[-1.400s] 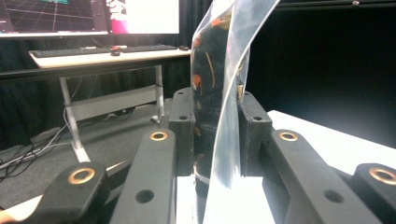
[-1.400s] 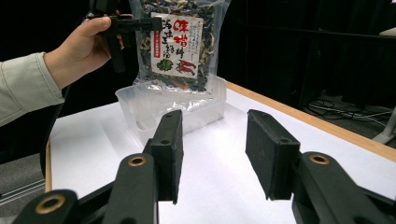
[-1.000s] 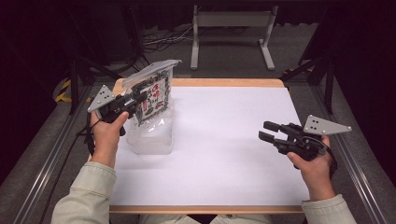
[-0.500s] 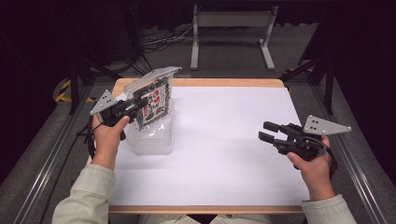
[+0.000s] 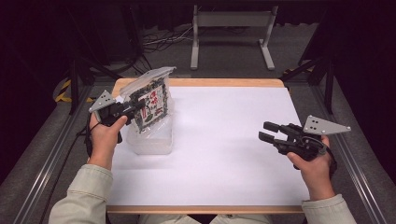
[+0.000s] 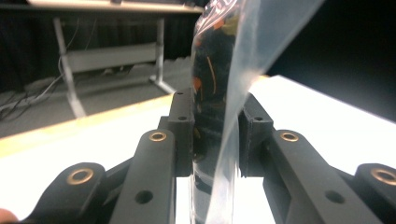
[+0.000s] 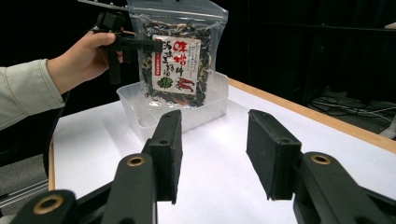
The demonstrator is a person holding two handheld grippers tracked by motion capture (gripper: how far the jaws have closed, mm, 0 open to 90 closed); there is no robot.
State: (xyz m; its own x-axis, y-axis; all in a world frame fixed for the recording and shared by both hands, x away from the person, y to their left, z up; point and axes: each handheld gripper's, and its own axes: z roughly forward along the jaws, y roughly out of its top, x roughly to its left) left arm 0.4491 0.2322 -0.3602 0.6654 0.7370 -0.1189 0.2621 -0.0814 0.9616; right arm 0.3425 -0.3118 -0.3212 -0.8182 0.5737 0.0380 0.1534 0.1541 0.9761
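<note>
High view: we are lifting the clear printed snack pouch (image 5: 150,100), pinched in our left gripper (image 5: 132,108), higher above the transparent plastic tub (image 5: 150,140) near the worktop's left edge; right gripper (image 5: 270,131) jaws spread.

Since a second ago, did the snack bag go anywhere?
Only a bit. The left tongs, shut on the snack bag, shifted slightly toward the person, and the bag now hangs a little more upright over the clear tub. Nothing was picked up or let go. The right tongs stayed open and empty in the same place, and the tub did not move.
</note>
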